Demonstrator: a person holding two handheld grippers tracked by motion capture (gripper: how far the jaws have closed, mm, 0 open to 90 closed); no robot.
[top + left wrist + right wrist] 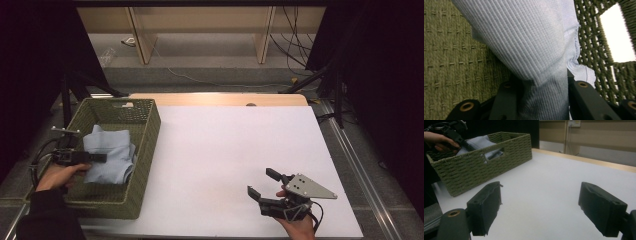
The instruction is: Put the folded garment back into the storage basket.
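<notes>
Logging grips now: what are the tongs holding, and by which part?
Left tongs pinch a fold of the light blue cloth in the basket; right tongs hold nothing.

My left gripper (100, 157) sits at about nine o'clock from the middle of the high view, its jaws pointing toward three o'clock and pinched close together on a fold of cloth, my left hand (60, 176) wrapped round its body from below. My right gripper (264, 182) rests low at five o'clock, jaws spread wide with nothing between them, pointing toward ten o'clock, my right hand (299, 227) cupping it from the bottom edge.
</notes>
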